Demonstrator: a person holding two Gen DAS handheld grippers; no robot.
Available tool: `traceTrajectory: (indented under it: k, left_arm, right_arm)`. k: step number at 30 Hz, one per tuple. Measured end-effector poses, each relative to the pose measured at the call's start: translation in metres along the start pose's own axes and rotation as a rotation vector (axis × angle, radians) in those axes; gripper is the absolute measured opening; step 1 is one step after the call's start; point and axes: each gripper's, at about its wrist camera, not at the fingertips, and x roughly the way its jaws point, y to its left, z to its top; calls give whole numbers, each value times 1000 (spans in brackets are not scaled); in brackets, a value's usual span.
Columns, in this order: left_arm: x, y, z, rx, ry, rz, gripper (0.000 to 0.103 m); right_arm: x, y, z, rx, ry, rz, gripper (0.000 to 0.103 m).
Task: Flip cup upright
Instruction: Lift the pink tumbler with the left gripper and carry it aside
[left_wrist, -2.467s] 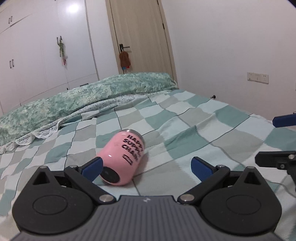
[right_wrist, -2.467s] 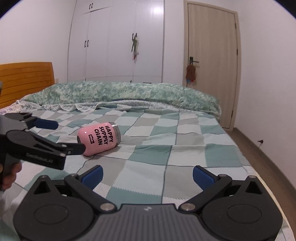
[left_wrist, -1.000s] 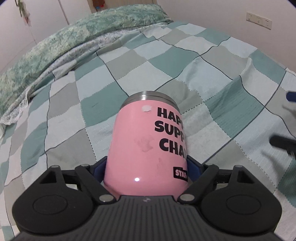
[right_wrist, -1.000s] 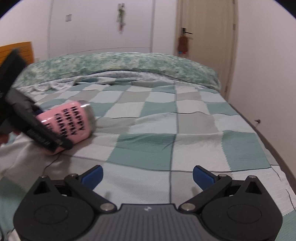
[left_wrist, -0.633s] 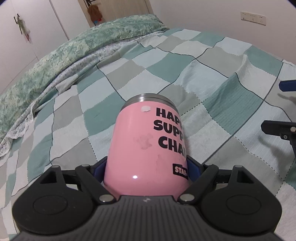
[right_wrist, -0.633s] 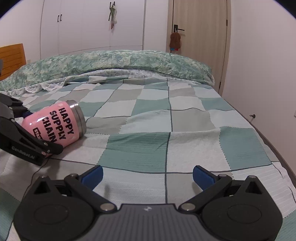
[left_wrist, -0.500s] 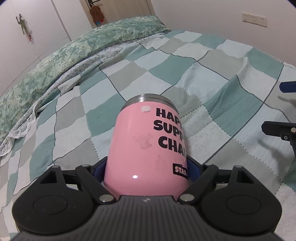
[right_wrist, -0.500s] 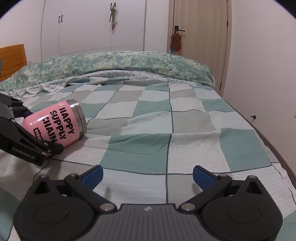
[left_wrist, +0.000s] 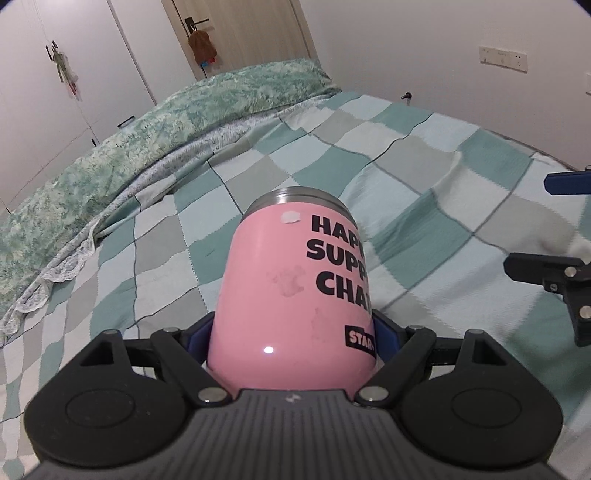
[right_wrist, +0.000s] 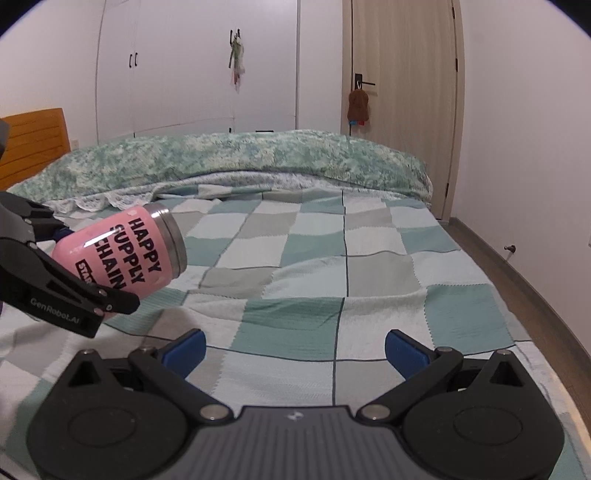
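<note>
Glossy pink cup (left_wrist: 291, 291), brushed metal rim; woven cloth checked blanket (right_wrist: 332, 295); matt black plastic hand-held gripper (right_wrist: 293, 349)

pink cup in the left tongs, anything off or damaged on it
The pink cup is held tilted off the bed by the left tongs, rim up and outward, not yet upright. Its side shows faint smudges and a small white spot near the steel rim. No dents or spills show.

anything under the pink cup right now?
Only the checkered blanket lies below the pink cup, which hangs clear, tilted, in the left gripper. Its interior is not visible.
</note>
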Motion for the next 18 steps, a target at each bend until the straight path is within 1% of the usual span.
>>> traceTrajectory:
  k: [4,7,12,18]
  left_arm:
    - [-37,-9,-4,-6,-6,13,84]
    - [-69,-17,-7,-10,-21,10,84]
    - [-127,-30,-15,-25,-48,26,84]
    - [-196,-46,-38,-67,-75,36,84]
  right_arm:
    - [-34,2,3,-5,-11,10,103]
    - [-61,5,3,-12,-19,17,103]
    - [-114,12,3,-29,-44,34,103]
    - [-175,24,-5,-38,-77,76,103]
